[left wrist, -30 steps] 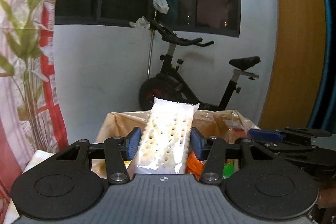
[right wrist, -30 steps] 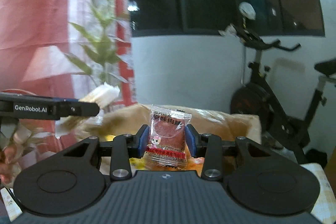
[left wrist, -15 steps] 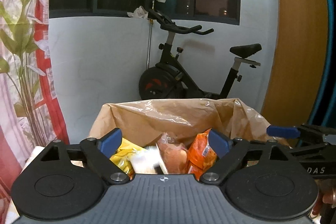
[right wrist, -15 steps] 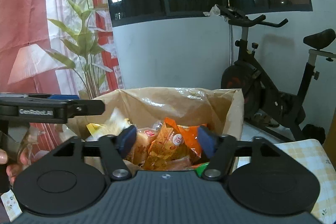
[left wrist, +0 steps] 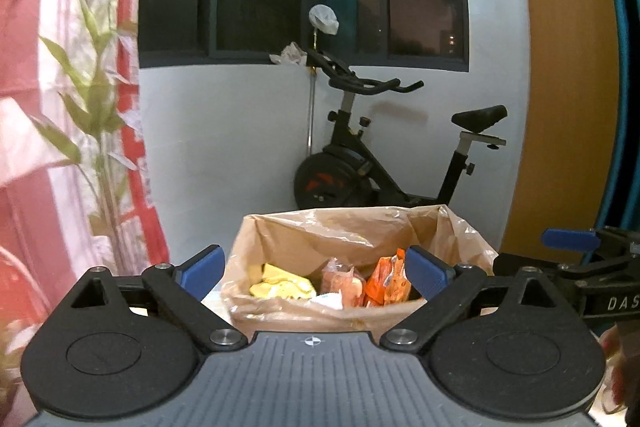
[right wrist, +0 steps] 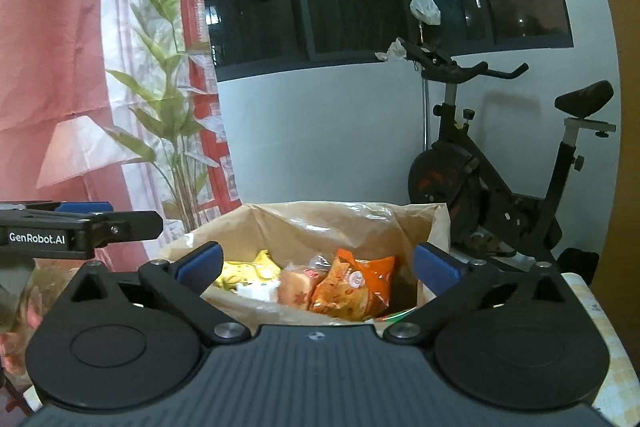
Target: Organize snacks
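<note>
Left wrist view: left gripper [left wrist: 314,269] with blue-padded jaws spread wide and opening further, nothing between the pads. Straight ahead at twelve o'clock, brown box lined with crinkled tan plastic film [left wrist: 460,227]. Inside, from nine to three o'clock: soft yellow packet [left wrist: 280,285], clear pouch with pinkish-orange contents [left wrist: 338,275], small white wrapper [left wrist: 330,299], glossy orange foil bag [left wrist: 386,281]. At three o'clock, black body of the other tool with a blue pad.

Right wrist view: right gripper [right wrist: 318,265] likewise wide apart and opening, empty. Same lined box [right wrist: 438,223] at twelve o'clock; orange bag [right wrist: 352,285] at one o'clock of the pile, clear pouch [right wrist: 296,285] at centre, yellow packet [right wrist: 248,271] toward ten o'clock, white wrapper [right wrist: 256,289] below it. Sliver of green packaging at the box's near right corner, too hidden to identify. Black exercise bike [right wrist: 480,179] at two o'clock, against the white wall, well apart from the box.

Judged handling: light, air-puffed, slippery film bags; contents probably crushable. Best taken by a flat sealed edge or across the narrow width, with a gentle squeeze. Loose liner film likely to snag a pad if approached low over the rim.
</note>
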`<state>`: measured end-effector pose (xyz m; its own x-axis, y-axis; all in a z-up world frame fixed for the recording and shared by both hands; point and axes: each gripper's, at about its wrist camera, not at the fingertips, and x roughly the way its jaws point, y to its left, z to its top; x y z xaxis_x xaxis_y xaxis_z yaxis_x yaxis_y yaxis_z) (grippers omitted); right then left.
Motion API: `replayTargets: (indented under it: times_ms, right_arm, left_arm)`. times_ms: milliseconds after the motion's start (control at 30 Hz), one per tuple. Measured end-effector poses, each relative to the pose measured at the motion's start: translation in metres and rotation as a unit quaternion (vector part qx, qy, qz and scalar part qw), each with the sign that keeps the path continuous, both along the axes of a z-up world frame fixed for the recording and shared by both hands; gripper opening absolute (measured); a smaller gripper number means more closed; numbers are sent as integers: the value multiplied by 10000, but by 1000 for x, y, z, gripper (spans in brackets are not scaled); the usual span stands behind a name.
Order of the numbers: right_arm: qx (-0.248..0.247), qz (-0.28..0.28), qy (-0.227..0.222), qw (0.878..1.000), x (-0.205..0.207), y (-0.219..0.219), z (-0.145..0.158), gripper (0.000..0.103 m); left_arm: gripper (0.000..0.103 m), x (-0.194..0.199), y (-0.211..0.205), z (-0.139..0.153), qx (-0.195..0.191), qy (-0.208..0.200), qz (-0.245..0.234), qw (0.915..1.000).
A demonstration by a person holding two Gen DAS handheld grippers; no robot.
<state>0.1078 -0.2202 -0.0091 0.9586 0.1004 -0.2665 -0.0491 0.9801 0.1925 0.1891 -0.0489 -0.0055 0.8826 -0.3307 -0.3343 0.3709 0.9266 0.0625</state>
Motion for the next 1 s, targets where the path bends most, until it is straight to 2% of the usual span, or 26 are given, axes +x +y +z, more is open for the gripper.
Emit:
replayTargets:
  times_ms: [133, 333, 733, 1000]
  right_arm:
    - [-16, 48, 12, 10000, -22, 12, 10, 103]
    - [-107, -14, -9, 9999, -59, 31, 20, 103]
    - [-204, 141, -209, 9995, -116, 52, 32, 103]
    - [-41, 196, -441, 9988, -152, 51, 35, 103]
  left_arm:
    - [98, -33, 8, 6, 14, -138, 109, 9998]
    - [98, -68, 31, 10, -401, 45, 273, 9988]
    - [97, -137, 40, 22, -309, -157, 708, 9969]
    - [97, -175, 39, 30, -230, -345, 828, 9957]
